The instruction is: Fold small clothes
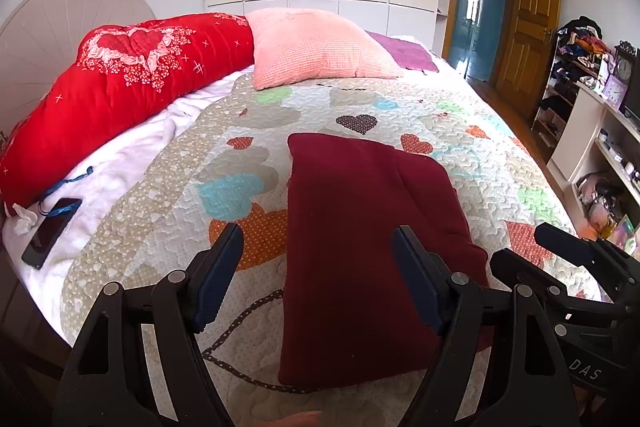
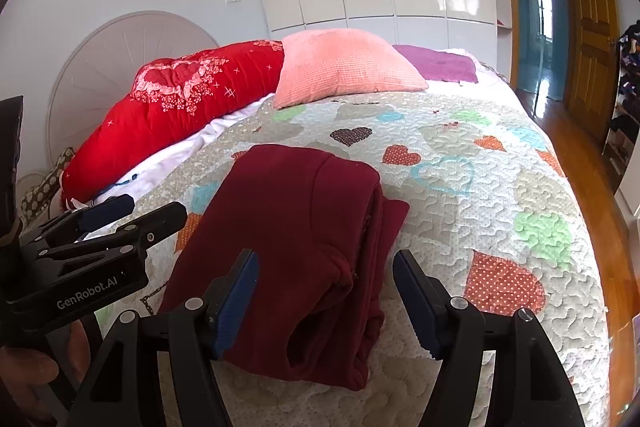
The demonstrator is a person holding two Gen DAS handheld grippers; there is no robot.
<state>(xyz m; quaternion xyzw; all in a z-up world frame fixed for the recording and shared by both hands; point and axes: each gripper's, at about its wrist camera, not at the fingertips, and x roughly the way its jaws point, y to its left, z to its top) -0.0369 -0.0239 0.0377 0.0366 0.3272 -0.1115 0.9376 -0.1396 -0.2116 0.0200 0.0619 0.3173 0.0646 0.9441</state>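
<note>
A dark red garment (image 1: 360, 227) lies folded into a rectangle on the heart-patterned quilt (image 1: 160, 227); it also shows in the right wrist view (image 2: 296, 239) with its folded layers stacked at the right edge. My left gripper (image 1: 318, 255) is open and empty, hovering just above the garment's near left part. My right gripper (image 2: 325, 281) is open and empty above the garment's near right edge. The right gripper also shows in the left wrist view (image 1: 568, 263), and the left gripper shows in the right wrist view (image 2: 132, 213).
A red bolster (image 1: 120, 87), a pink pillow (image 1: 316, 47) and a purple cloth (image 1: 404, 53) lie at the head of the bed. A phone (image 1: 50, 231) lies on the white sheet at left. Shelves with clutter (image 1: 592, 99) stand at right, beyond the wooden floor (image 2: 592, 155).
</note>
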